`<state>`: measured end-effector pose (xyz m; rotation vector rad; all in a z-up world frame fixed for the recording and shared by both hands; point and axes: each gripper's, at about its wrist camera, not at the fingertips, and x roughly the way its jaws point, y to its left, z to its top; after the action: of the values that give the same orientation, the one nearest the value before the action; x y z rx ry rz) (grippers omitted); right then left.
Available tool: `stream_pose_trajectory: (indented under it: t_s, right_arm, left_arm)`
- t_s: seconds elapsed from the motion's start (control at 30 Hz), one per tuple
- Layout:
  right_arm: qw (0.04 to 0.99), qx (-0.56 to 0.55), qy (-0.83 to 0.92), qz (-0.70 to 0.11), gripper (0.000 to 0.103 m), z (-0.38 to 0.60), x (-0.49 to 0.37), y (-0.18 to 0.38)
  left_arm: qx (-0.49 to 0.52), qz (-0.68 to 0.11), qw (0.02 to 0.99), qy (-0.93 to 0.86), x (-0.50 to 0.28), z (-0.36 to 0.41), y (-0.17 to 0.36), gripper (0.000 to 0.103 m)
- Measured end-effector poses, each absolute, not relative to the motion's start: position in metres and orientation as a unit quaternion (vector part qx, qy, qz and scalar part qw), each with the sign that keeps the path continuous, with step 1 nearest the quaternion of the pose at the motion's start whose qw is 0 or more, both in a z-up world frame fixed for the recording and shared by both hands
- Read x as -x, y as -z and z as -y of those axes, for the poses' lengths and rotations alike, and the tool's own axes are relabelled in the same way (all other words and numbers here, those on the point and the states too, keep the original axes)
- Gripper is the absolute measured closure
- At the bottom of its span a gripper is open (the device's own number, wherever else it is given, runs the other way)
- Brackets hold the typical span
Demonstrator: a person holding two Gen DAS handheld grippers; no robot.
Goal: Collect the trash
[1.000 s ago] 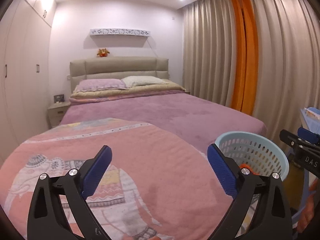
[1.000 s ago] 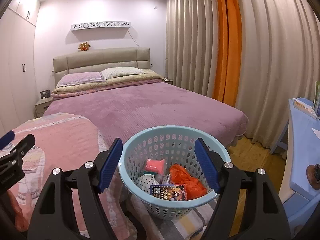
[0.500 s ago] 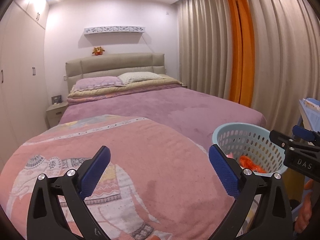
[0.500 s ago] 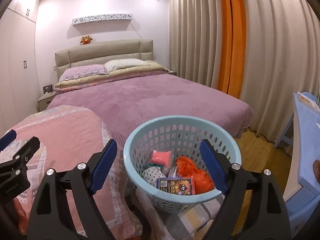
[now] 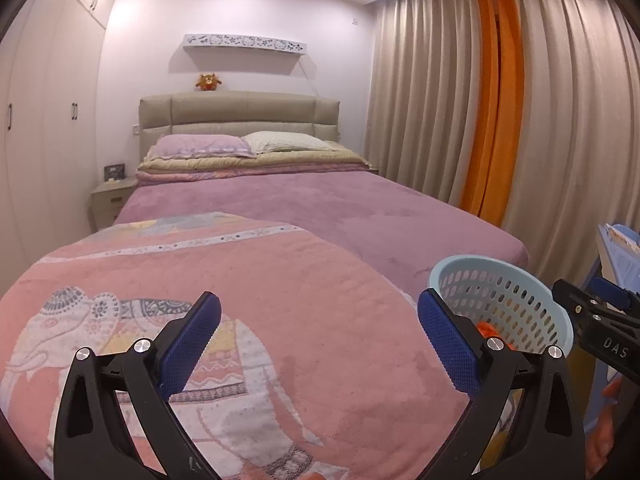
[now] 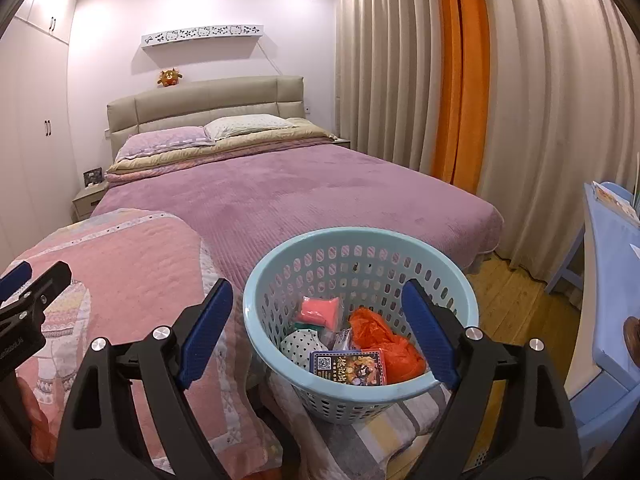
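The left gripper (image 5: pixel 319 338) is wide open with nothing in it, up over a pink blanket (image 5: pixel 248 280) with an elephant on it, and the right gripper (image 6: pixel 318 326) is wide open and holds nothing too, up over the light blue basket (image 6: pixel 256 292). The basket sits on a striped cloth (image 6: pixel 404 420) just beside the pink blanket, near the end of the purple bed (image 6: pixel 304 188). Inside it lie an orange bag (image 6: pixel 384 336), a pink packet (image 6: pixel 322 308), a dotted wrapper (image 6: pixel 300 344) and a small picture box (image 6: pixel 348 366)
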<state>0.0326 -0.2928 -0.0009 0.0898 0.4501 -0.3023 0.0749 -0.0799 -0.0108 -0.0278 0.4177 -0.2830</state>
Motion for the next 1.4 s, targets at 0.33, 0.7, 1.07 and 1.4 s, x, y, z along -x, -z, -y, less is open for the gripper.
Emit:
stream_pose_trajectory:
  t_s: [0.33,0.7,1.07,1.4]
  right_arm:
    - [0.962,-0.043,0.148,-0.227,0.021,0.2933,-0.0316,0.0018]
    - [0.963,-0.047,0.140,-0.227,0.021,0.2952,-0.0304,0.0005]
    - [0.962,-0.051,0.136,-0.230,0.021,0.2969,-0.0318,0.0007]
    - [0.962,-0.057,0.137,-0.228,0.021,0.3000,-0.0282,-0.0063]
  left_arm:
    - [0.015,-0.209,0.968,0.139,-0.0755,0.0788,0.0104,0.008]
    - [0.015,-0.212,0.967,0.139,-0.0767,0.0782,0.0103,0.008]
    - [0.018,-0.212,0.967,0.139,-0.0764,0.0764,0.0113,0.008]
    - [0.012,-0.203,0.970,0.136,-0.0754,0.0770,0.0072,0.008]
